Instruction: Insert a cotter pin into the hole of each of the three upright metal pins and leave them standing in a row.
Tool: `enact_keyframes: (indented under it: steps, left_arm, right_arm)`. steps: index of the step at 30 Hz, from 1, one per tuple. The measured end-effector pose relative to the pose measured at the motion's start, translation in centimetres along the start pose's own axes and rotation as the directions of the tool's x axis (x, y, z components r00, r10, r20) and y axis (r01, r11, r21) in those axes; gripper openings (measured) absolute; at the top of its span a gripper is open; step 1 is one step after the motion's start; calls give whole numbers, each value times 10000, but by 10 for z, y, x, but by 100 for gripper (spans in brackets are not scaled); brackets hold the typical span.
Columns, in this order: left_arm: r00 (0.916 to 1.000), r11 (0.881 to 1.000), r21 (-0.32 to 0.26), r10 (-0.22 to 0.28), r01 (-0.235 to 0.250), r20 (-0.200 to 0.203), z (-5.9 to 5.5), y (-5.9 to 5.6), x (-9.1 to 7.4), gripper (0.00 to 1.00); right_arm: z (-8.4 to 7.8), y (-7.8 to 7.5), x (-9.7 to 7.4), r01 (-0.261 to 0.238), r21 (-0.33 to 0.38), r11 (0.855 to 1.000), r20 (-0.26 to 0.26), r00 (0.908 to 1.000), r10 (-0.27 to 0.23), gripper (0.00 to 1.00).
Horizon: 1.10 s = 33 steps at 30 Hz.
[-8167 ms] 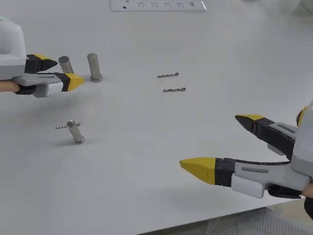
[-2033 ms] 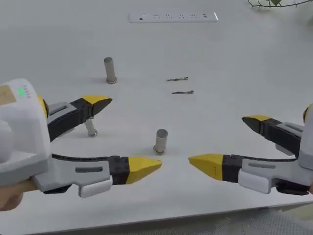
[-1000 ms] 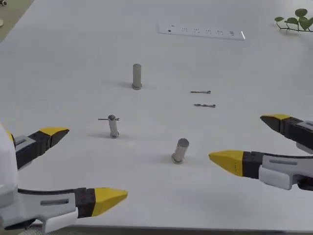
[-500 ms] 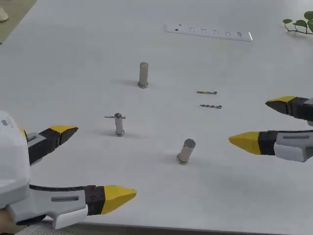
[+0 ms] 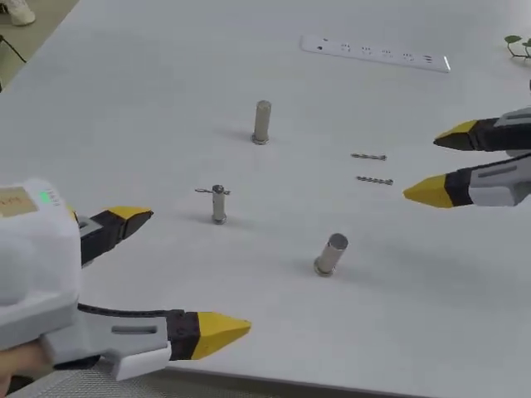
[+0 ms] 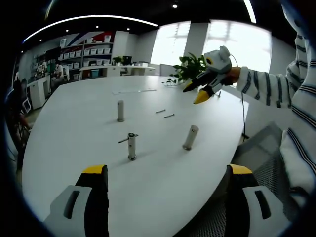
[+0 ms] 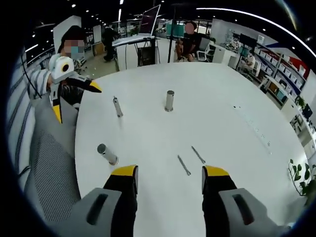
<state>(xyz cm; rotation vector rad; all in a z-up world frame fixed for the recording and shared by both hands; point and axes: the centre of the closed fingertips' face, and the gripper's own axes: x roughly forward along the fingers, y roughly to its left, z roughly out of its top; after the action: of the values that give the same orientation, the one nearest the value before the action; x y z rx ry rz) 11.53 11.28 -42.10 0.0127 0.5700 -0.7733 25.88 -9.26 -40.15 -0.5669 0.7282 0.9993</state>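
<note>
Three metal pins stand on the white table. The far pin [image 5: 262,123] and the near pin [image 5: 331,254] are bare. The middle pin [image 5: 218,203] has a cotter pin through its top. Two loose cotter pins [image 5: 368,157] [image 5: 374,180] lie side by side to the right. My right gripper [image 5: 429,166] hovers open just right of them, holding nothing. In the right gripper view the cotter pins [image 7: 183,165] lie just ahead of the right gripper [image 7: 170,171]. My left gripper [image 5: 189,271] is wide open at the near left, apart from all the pins, as the left gripper view [image 6: 167,170] confirms.
A white power strip [image 5: 375,55] lies at the far side of the table. The table's near edge runs just under the left gripper. A potted plant [image 6: 190,69] stands beyond the table, and people sit at desks in the background.
The left gripper set a bare pin down at the front and drew back to the near left. The right gripper has moved away from me toward the loose cotter pins.
</note>
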Motion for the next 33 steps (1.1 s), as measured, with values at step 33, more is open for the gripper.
enact_keyframes:
  steps: [33]
  left_arm:
    - [9994, 9993, -146, 335, -336, -77, 0, 6, -9, 96]
  right_arm:
    - [-49, -26, 83, -2040, -977, 9741, -2916, 9417, 1680, 20]
